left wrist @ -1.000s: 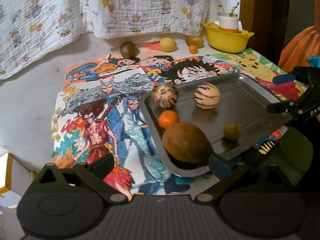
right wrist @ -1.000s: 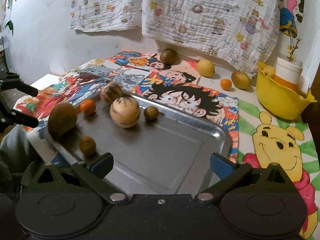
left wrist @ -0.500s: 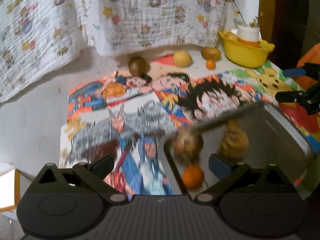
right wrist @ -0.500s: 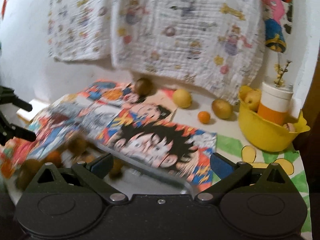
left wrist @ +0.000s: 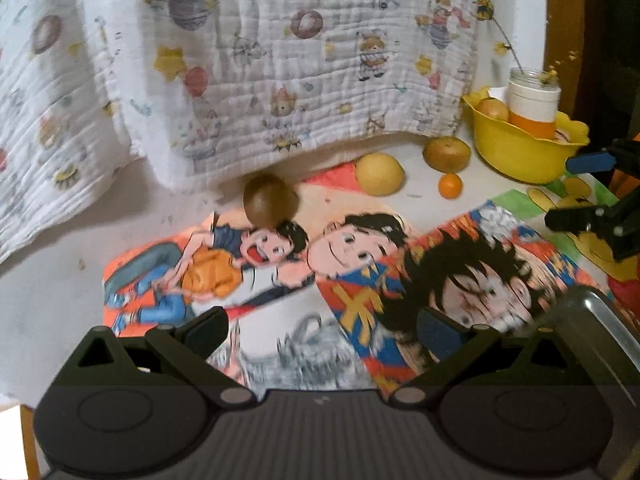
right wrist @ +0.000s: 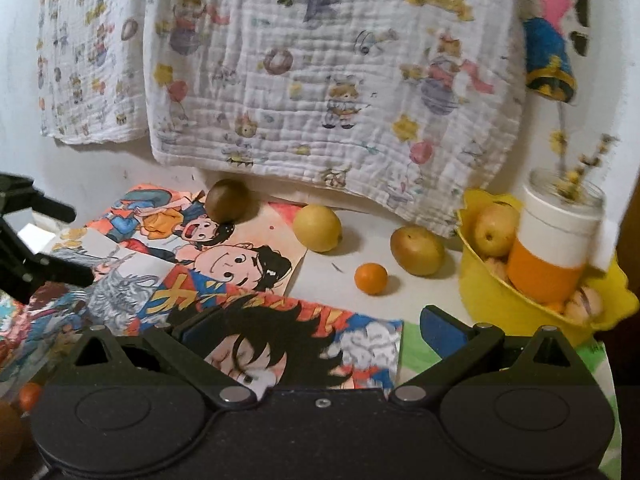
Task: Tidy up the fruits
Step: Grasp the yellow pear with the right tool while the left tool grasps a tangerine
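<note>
Loose fruit lies at the back of the table: a brown round fruit (left wrist: pixel 270 200) (right wrist: pixel 228 200), a yellow lemon-like fruit (left wrist: pixel 379 174) (right wrist: pixel 318 228), a brownish pear (left wrist: pixel 447 154) (right wrist: pixel 417 251) and a small orange (left wrist: pixel 450 186) (right wrist: pixel 371 278). The metal tray's corner (left wrist: pixel 600 320) shows at the lower right of the left wrist view. My left gripper (left wrist: pixel 320 332) is open and empty above the cartoon cloth. My right gripper (right wrist: pixel 312 332) is open and empty, nearest the small orange. Part of a small orange (right wrist: pixel 30 396) shows at the lower left edge.
A yellow bowl (left wrist: pixel 520 152) (right wrist: pixel 500 300) holds fruit and a white-and-orange jar (right wrist: pixel 556 248) with twigs at the back right. A printed blanket (right wrist: pixel 320 80) hangs on the wall behind. The cartoon cloth (left wrist: pixel 360 260) covers the table.
Both grippers have swung up and forward from the tray toward the back of the table. The tray and its fruit have dropped almost out of both views.
</note>
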